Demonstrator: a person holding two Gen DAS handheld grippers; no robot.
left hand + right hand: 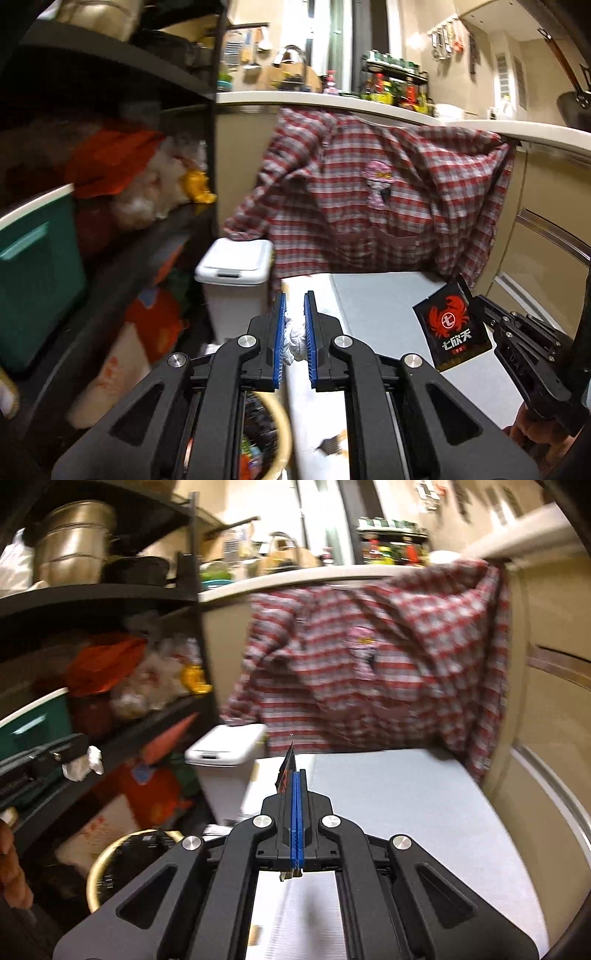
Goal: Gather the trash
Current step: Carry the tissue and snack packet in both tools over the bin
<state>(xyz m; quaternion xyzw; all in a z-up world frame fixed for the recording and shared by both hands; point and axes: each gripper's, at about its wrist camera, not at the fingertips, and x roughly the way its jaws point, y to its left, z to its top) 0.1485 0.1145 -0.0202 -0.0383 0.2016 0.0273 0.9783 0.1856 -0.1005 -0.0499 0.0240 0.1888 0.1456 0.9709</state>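
My left gripper (294, 302) is shut on a crumpled white tissue (295, 334), held above the left edge of the grey table (376, 299). The tissue also shows in the right wrist view (83, 764), at the tip of the left gripper at far left. My right gripper (297, 775) is shut on a black sachet with a red crab print (287, 768), seen edge-on. In the left wrist view the sachet (452, 328) hangs over the table's right side, held by the right gripper. A round bin with a gold rim (122, 864) stands below left of the table.
A white lidded bin (234, 262) stands beyond the table's far left corner. A red plaid shirt (369, 192) hangs from the counter behind the table. Black shelves (110, 229) crowded with bags and a green box fill the left. Cabinets run along the right.
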